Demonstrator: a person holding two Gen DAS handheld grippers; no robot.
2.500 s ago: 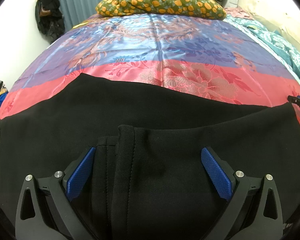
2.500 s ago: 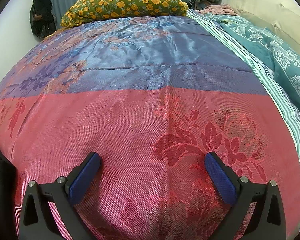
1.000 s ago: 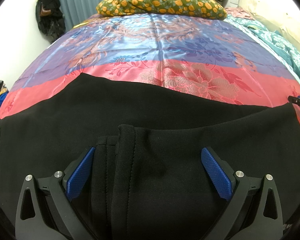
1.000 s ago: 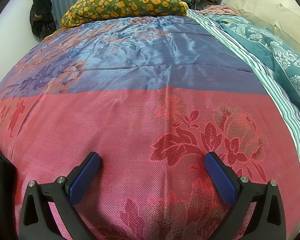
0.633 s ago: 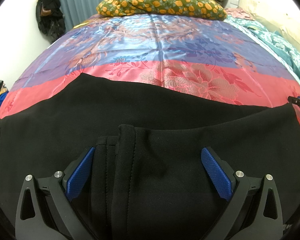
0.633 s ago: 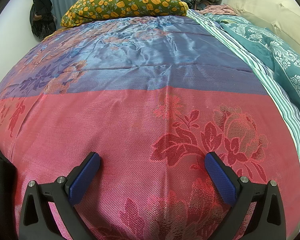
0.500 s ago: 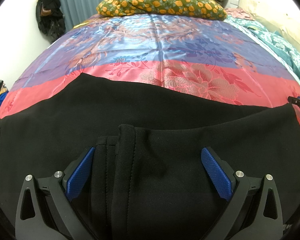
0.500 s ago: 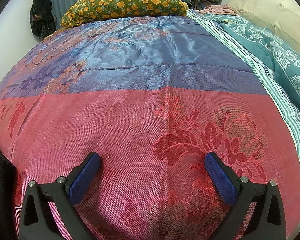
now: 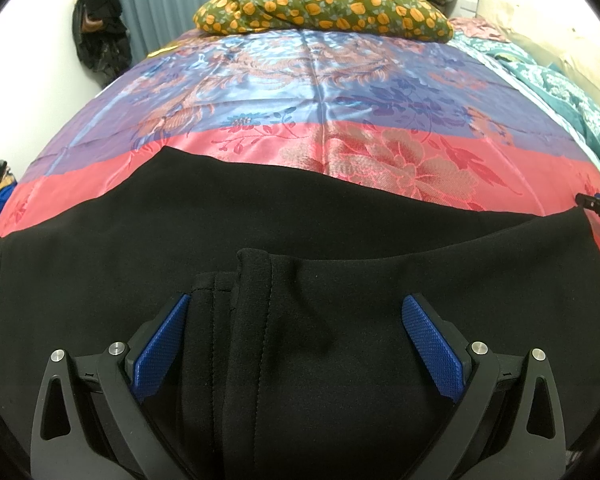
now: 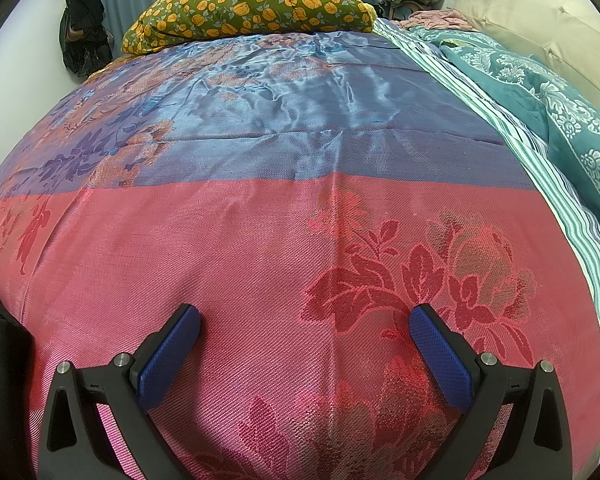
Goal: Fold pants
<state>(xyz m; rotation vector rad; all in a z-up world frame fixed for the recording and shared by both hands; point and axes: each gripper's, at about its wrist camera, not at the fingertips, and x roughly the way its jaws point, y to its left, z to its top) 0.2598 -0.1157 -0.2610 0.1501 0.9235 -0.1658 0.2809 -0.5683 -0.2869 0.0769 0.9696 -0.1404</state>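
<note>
Pants [image 9: 300, 240]: matte black, stitched folded hem lying between left claw [image 9: 296, 320] pads.
Left claw: spread, gripping nothing.
Right claw [image 10: 304, 332]: spread, hovering over glossy floral bedspread [image 10: 260, 240].

satin bedspread [image 9: 320, 92], black pants [image 9: 260, 240], floral pillow [image 9: 320, 0]

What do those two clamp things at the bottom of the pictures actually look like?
Both look alike. The left gripper and the right gripper each have two angular matte black fingers with triangular cut-outs, round silver screw heads, and bright blue pads with a fine diamond-knurled texture. No cables, sleeves or hands show.
</note>
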